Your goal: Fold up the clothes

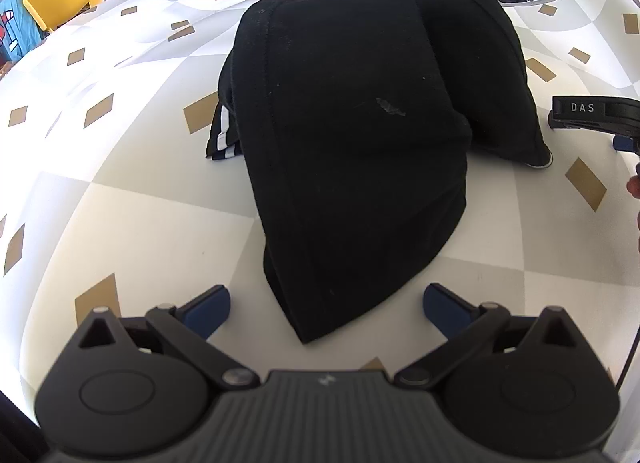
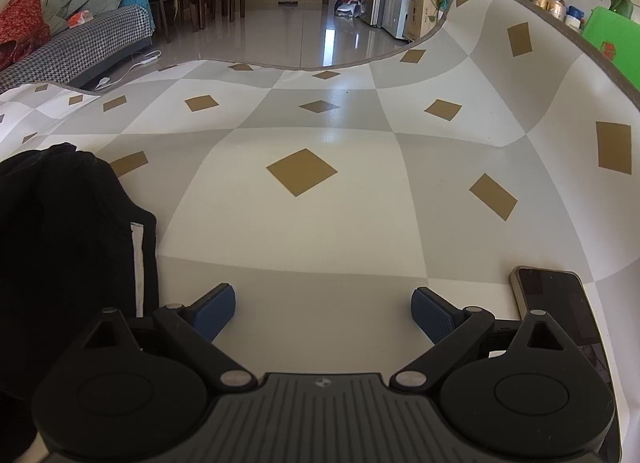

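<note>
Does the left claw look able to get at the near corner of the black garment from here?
Probably yes: the left claw is open, and the black fabric garment tapers to a corner between its fingers, with nothing in between.

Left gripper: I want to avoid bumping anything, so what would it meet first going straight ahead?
The black garment. Its near folded tip lies just ahead of the open left gripper, between the finger lines, on the mat. Exact height above it is unclear.
</note>
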